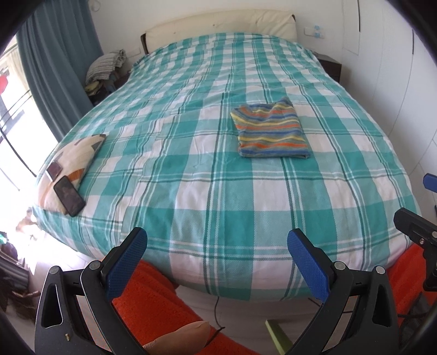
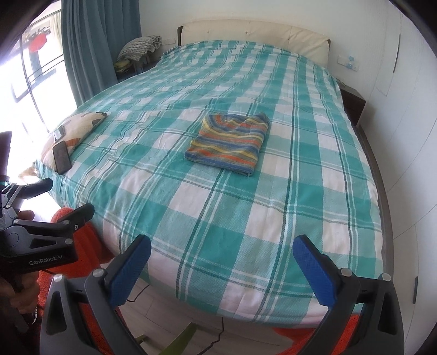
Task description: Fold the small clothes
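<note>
A small striped garment (image 1: 270,128) in blue, orange, yellow and green lies folded into a neat rectangle on the teal-and-white checked bedspread (image 1: 218,191). It also shows in the right wrist view (image 2: 230,143). My left gripper (image 1: 217,240) is open and empty, held back over the foot edge of the bed, well short of the garment. My right gripper (image 2: 221,247) is open and empty too, also at the foot edge. The left gripper's body shows at the left of the right wrist view (image 2: 41,237).
A patterned cushion (image 1: 73,163) with a black phone (image 1: 68,195) and a small card case on it lies at the bed's left edge. A cream headboard (image 1: 224,24), nightstands, a teal curtain (image 1: 54,68) and white wardrobe doors surround the bed. An orange rug (image 1: 153,300) covers the floor.
</note>
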A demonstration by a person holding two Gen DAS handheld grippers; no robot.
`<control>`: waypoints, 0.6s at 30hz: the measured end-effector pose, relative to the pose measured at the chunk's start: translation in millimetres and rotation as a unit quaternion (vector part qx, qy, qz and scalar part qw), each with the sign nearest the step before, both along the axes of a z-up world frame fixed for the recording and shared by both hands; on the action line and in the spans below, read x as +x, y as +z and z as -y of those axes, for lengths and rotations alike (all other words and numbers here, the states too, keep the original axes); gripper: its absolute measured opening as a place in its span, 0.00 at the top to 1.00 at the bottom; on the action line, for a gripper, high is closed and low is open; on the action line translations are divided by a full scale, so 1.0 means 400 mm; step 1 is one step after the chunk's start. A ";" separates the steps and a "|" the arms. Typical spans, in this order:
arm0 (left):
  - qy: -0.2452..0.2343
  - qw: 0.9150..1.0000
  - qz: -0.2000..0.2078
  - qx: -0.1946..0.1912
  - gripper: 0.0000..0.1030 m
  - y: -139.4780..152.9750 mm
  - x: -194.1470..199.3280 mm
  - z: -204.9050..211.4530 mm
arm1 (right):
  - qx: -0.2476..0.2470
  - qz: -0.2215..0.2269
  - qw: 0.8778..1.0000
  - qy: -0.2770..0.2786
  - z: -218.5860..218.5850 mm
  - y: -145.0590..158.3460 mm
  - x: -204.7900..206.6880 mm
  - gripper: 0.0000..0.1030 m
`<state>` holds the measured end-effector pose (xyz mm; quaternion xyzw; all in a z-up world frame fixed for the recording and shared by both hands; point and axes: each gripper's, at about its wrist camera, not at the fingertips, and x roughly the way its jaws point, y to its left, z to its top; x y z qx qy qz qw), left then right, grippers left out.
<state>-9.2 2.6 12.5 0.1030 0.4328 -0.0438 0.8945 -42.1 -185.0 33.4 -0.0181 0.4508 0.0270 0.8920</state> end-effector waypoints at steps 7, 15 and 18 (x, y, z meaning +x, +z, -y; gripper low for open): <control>0.003 1.000 0.012 -0.007 0.00 0.049 -0.022 -0.001 | 0.011 0.012 1.000 -0.001 0.005 0.052 -0.031 0.01; 0.011 1.000 0.014 -0.005 0.00 0.052 -0.026 -0.004 | 0.013 0.012 1.000 0.009 -0.013 0.059 -0.036 0.01; 0.013 1.000 0.011 -0.006 0.00 0.049 -0.023 -0.006 | 0.014 0.013 1.000 0.008 -0.016 0.059 -0.036 0.01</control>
